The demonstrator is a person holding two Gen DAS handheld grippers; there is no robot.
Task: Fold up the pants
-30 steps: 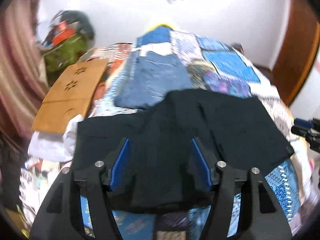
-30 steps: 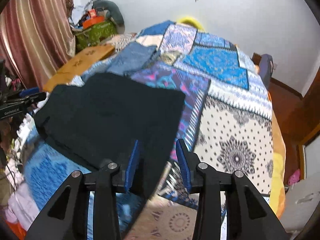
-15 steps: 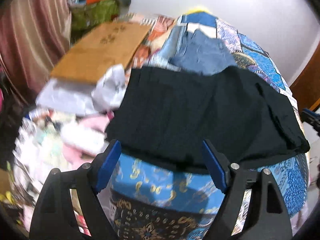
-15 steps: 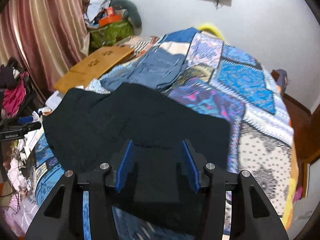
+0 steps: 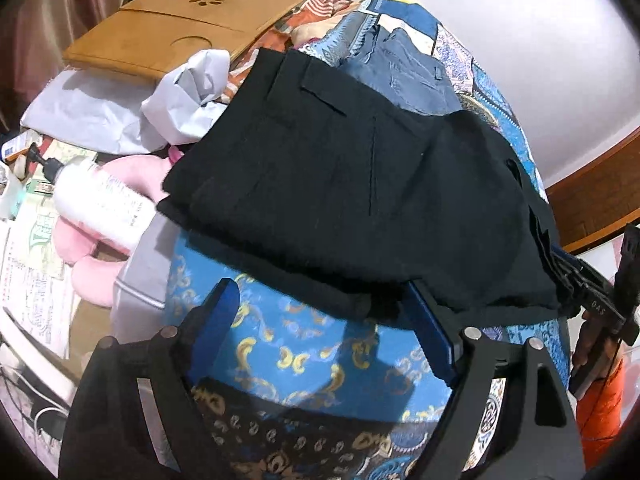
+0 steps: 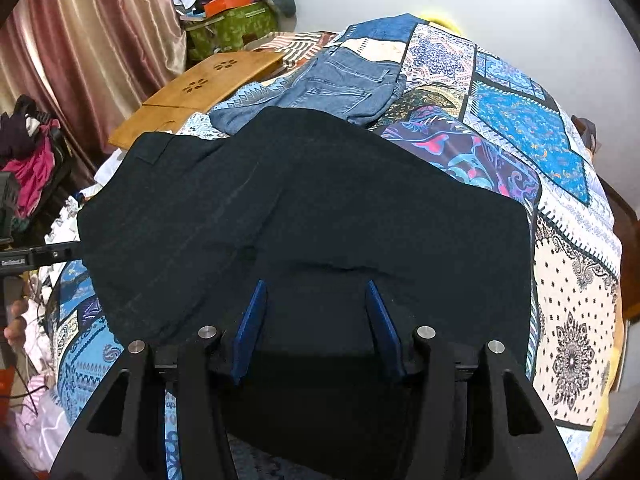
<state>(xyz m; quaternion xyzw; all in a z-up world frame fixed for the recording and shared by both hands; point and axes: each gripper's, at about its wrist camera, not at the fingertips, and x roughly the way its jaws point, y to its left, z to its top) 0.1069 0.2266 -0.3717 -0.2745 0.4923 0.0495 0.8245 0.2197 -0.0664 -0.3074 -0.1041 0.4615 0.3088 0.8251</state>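
Observation:
The black pants [image 5: 352, 184] lie folded flat across the near end of the patterned bedspread [image 5: 304, 352]; in the right wrist view the black pants [image 6: 320, 208] fill the middle. My left gripper [image 5: 320, 296] is open wide, just off the pants' near edge, holding nothing. My right gripper [image 6: 316, 300] is open, its blue pads over the pants' near hem with dark cloth lying between them. The right gripper also shows at the pants' right edge in the left wrist view [image 5: 592, 296].
Folded blue jeans [image 6: 344, 84] lie beyond the pants. A wooden lap tray [image 5: 180, 24], white cloth [image 5: 180, 92], a white bottle [image 5: 100, 204] and pink cushion [image 5: 88, 264] crowd the left bedside. A curtain [image 6: 88, 40] and clutter stand left; wall behind.
My left gripper has opened, let go of the pants and drawn back off their near edge. My right gripper has opened wider and come closer over the hem.

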